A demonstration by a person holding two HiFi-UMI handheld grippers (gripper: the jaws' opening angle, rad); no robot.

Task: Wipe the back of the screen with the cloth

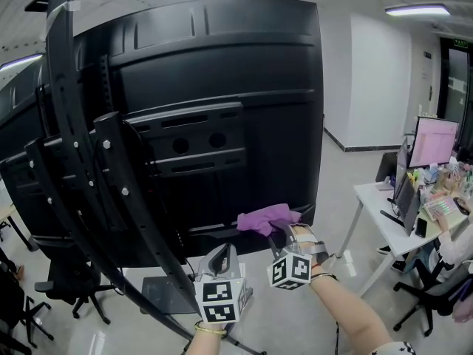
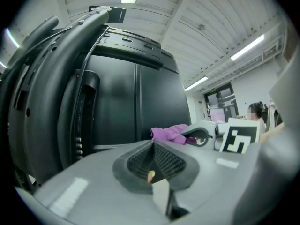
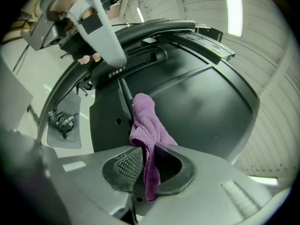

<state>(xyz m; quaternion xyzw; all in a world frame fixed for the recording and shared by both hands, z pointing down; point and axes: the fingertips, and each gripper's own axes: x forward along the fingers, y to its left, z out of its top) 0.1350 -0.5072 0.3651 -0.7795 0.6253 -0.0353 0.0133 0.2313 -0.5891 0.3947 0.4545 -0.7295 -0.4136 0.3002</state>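
The purple terry cloth (image 1: pixel 267 219) is bunched at the lower right corner of the large black screen (image 1: pixel 222 87), whose ribbed plastic back faces the camera. From the head view the cloth seems to lie against the panel, though contact is hard to confirm. The right gripper (image 3: pixel 145 165) has its fingers clenched on the cloth, a fold hanging down between them and the rest standing up toward the screen. The left gripper (image 2: pixel 152 161) hangs just beside it, lower, its fingers pressed together on nothing. A black curved metal stand (image 1: pixel 81 161) sweeps across the screen's left. Well apart, at the right, a white counter (image 1: pixel 369 198) carries a pink-lit monitor (image 1: pixel 434 140).
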